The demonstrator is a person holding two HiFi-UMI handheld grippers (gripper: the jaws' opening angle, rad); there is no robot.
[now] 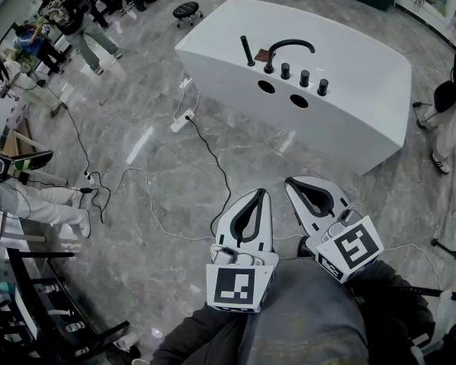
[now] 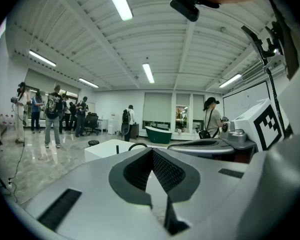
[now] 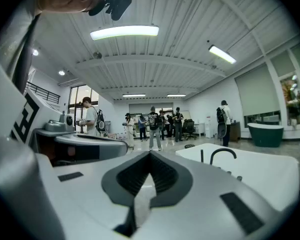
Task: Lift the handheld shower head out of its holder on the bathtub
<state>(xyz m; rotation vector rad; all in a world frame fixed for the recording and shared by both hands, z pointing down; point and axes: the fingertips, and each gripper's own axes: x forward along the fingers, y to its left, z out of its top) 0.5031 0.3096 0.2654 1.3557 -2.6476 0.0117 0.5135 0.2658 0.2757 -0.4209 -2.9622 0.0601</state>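
The slim black handheld shower head (image 1: 247, 50) stands upright, seated in its holder (image 1: 251, 64) on the flat top of the white bathtub (image 1: 365, 90), toward the tub's left end, far ahead.

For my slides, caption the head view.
Left claw and right claw, shut, short of white bathtub; shower head upright on rim.

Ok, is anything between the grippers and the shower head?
Nothing visible does. Only floor and a flat cable lie between the left gripper, the right gripper and the tub. The shower head stands upright on it, left of the faucet.
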